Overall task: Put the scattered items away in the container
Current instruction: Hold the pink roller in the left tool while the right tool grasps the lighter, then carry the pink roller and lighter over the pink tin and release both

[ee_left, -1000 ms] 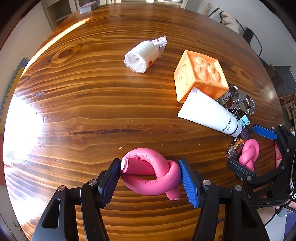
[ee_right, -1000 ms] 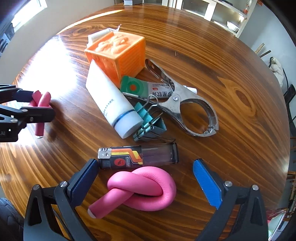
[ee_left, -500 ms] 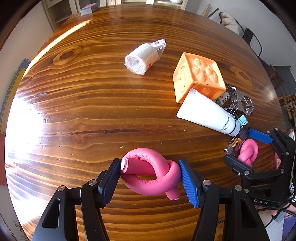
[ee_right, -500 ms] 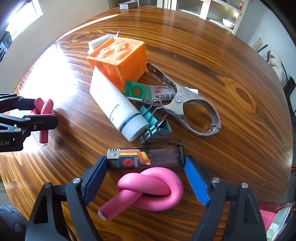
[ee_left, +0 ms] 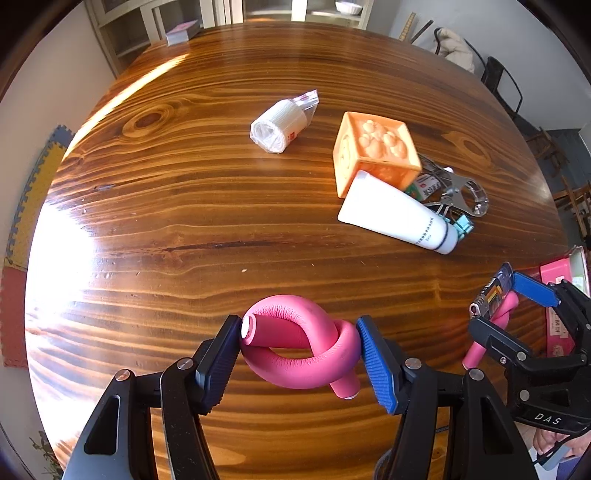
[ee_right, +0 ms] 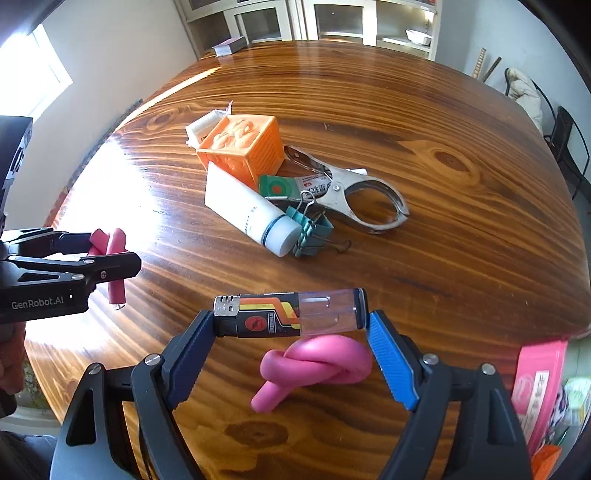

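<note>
On the desk (ee_right: 461,122), the tube (ee_right: 251,212) leans against the cube (ee_right: 242,147); binder clips (ee_right: 310,230) lie at its cap, the metal clamp (ee_right: 354,188) to their right, the wrapped roll (ee_left: 279,123) behind the cube.

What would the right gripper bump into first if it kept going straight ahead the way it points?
Probably the teal binder clips and the white tube beside them. The right gripper already holds a lighter and pink knot; depth is hard to judge.

Likely a home: wooden dining table (ee_left: 229,192), glass-door cabinets (ee_right: 332,22)
</note>
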Action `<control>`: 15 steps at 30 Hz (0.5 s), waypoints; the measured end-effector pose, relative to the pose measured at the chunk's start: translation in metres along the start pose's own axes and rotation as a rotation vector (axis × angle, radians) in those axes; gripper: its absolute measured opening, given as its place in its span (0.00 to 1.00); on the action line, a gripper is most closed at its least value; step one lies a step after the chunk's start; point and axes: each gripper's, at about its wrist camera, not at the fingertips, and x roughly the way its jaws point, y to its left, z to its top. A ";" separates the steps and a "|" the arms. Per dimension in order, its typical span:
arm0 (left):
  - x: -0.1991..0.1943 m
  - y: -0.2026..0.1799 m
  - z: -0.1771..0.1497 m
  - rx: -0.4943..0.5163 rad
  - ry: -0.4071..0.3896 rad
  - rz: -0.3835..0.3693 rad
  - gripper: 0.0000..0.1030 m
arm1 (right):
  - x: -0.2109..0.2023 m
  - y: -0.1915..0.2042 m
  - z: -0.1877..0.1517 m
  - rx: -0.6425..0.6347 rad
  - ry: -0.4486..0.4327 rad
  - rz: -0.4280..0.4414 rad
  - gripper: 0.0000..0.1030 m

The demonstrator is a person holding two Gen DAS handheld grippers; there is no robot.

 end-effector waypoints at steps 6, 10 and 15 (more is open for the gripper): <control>0.003 -0.026 -0.015 -0.027 0.002 0.008 0.63 | -0.016 -0.008 -0.019 0.040 -0.009 0.037 0.83; 0.003 -0.033 -0.026 -0.039 -0.002 0.021 0.63 | -0.032 -0.010 -0.021 0.031 -0.030 0.052 0.83; -0.007 -0.038 -0.034 -0.058 -0.029 0.042 0.63 | -0.048 -0.008 -0.028 0.016 -0.049 0.077 0.83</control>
